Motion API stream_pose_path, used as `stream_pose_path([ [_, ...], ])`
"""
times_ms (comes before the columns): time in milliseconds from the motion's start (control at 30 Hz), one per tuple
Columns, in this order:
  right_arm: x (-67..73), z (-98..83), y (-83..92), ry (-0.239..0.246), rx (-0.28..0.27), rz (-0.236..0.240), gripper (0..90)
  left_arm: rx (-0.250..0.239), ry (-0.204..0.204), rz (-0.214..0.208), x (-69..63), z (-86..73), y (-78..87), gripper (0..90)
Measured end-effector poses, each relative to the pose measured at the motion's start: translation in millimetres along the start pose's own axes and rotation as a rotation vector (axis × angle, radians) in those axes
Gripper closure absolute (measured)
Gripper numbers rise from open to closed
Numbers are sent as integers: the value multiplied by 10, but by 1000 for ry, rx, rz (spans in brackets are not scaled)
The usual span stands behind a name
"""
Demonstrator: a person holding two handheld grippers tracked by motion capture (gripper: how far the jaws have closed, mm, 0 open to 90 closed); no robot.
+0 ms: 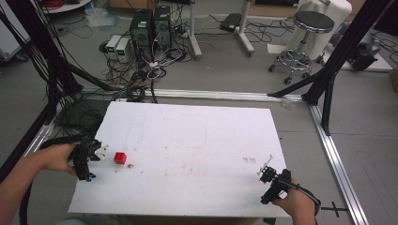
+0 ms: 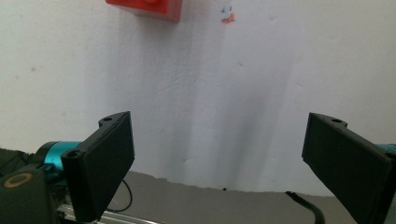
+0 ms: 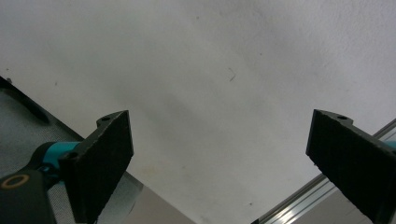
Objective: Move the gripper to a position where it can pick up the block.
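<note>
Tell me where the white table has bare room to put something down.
The white table is bare from the red block across to the right gripper, and along its far edge. Only the left edge is crowded: left gripper and block.

I count one red block [image 1: 120, 158] on my white table [image 1: 197, 140], near its left edge. I hold two grippers, one per hand: left gripper [image 1: 87, 159] and right gripper [image 1: 272, 180]. On the far floor stand two dark computer towers [image 1: 151, 26] and one round stool [image 1: 307, 28].
</note>
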State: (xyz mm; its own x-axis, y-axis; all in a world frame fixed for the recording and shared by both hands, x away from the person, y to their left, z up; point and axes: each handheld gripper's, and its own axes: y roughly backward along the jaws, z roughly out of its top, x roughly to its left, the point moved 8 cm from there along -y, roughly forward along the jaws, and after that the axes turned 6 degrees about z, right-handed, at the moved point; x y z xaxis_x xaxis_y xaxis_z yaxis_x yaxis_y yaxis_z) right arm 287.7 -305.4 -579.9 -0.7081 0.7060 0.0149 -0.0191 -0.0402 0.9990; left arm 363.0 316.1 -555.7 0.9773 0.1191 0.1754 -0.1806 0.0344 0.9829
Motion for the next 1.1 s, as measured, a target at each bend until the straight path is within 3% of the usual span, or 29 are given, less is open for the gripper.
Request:
stream_pose_path([
  [233,14,20,2,14,2,-1,66,10,-28,-7,110,94,-30,96],
  [800,1,-9,-33,3,-2,6,66,30,-108,-40,377,497,-218,101],
  [1100,-4,-32,-60,-2,1,14,66,43,-156,-63,370,642,-375,103],
])
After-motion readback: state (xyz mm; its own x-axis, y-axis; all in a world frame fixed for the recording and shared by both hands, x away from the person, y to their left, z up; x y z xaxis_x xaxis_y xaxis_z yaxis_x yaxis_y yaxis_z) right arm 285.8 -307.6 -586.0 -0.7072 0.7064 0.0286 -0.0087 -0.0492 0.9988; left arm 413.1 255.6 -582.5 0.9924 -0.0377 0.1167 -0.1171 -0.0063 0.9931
